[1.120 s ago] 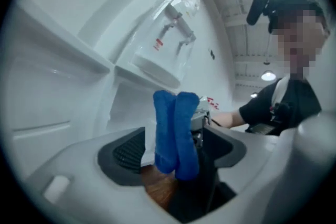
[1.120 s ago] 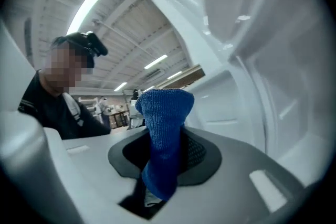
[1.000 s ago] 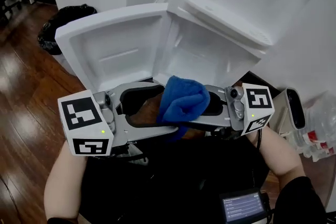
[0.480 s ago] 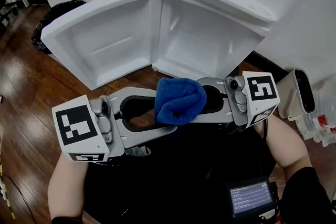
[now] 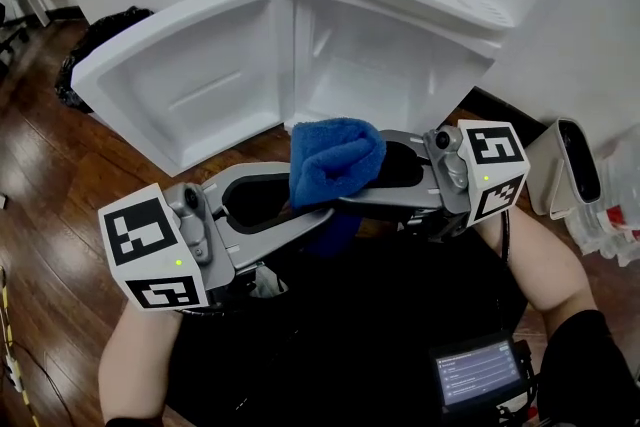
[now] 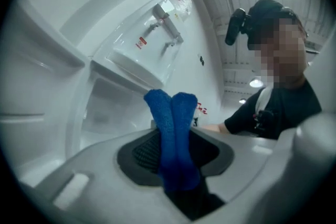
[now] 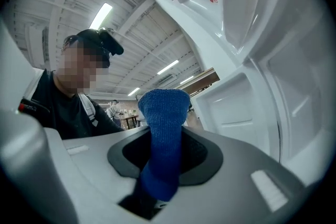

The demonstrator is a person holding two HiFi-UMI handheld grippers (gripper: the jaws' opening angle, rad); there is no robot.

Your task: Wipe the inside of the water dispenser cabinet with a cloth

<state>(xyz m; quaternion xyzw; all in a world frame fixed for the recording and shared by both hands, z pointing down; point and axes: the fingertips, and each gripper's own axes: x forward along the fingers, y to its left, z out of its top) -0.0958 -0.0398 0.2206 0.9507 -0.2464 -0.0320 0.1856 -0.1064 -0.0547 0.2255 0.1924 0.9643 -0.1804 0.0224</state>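
A folded blue cloth (image 5: 335, 160) hangs between both grippers in front of the open white dispenser cabinet (image 5: 390, 65). Its door (image 5: 180, 75) is swung out to the left. My right gripper (image 5: 352, 187) reaches in from the right and is shut on the cloth (image 7: 163, 134). My left gripper (image 5: 318, 215) comes from the left, slightly lower. Its jaws are closing, and the doubled cloth (image 6: 173, 134) is squeezed between them. Both grippers are held level, short of the cabinet opening. The taps (image 6: 165, 29) show above the cabinet.
A black bin bag (image 5: 100, 40) lies on the wooden floor (image 5: 40, 175) left of the door. A white device (image 5: 570, 165) and plastic packets (image 5: 620, 235) sit at the right. A small screen (image 5: 470, 375) hangs at the person's waist.
The left gripper's jaws have closed onto the cloth that the right gripper was holding. The head view has shifted, so the cabinet sits more centrally.
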